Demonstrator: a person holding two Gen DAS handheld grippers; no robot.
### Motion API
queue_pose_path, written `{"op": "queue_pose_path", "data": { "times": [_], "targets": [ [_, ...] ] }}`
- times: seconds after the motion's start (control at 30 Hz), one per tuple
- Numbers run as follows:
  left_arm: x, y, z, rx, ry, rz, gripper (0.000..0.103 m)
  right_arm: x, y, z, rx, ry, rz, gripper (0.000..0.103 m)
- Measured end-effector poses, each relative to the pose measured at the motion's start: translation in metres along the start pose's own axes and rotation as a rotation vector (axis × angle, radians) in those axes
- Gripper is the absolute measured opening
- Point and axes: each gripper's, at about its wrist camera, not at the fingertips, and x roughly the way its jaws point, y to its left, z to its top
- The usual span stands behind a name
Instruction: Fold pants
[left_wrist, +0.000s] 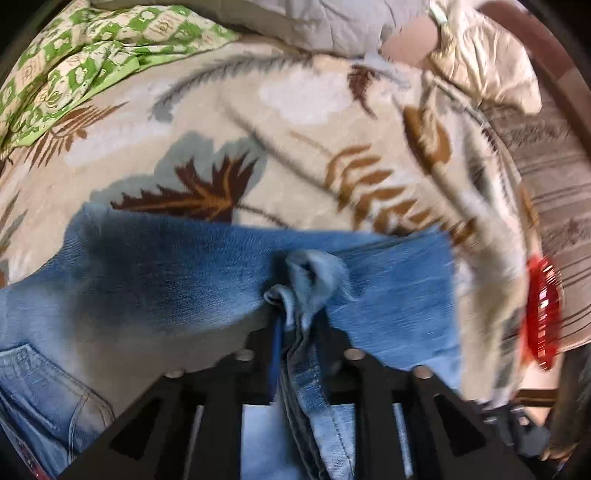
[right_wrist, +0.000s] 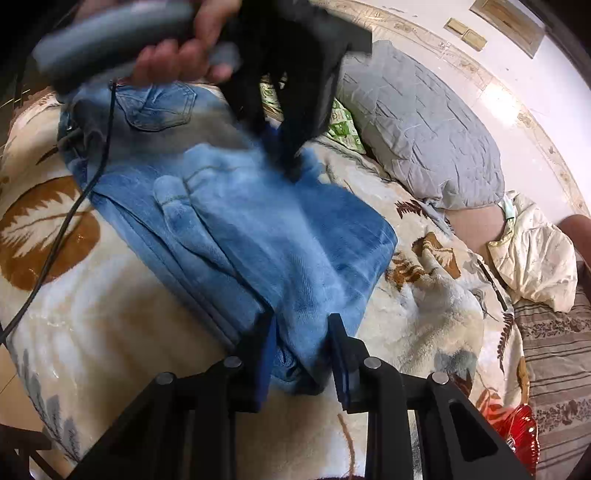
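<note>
Denim pants (right_wrist: 258, 229) are pinched by left tool (left_wrist: 295, 310) and right tool (right_wrist: 303, 332), edges gathered for folding on the bed (right_wrist: 110, 314).

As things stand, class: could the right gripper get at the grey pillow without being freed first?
Probably not. The right gripper is clamped on a fold of the jeans, and the grey pillow lies well beyond it across the blanket. It must let go first.
</note>
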Motion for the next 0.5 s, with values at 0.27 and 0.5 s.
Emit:
{"op": "queue_pose_path", "data": {
  "times": [0.27,0.5],
  "targets": [
    [-0.061,0.027,-0.033,-0.041,-0.16,-0.082,0.088,-0.023,-0.021,-0.006,0.125,-0.054,-0.003,0.081],
    [-0.142,0.063,-0.097,-0.089,-0.353,-0.04,0.103,-0.055,-0.067,0.013,0.303,-0.14,0.121,0.097]
  ]
}}
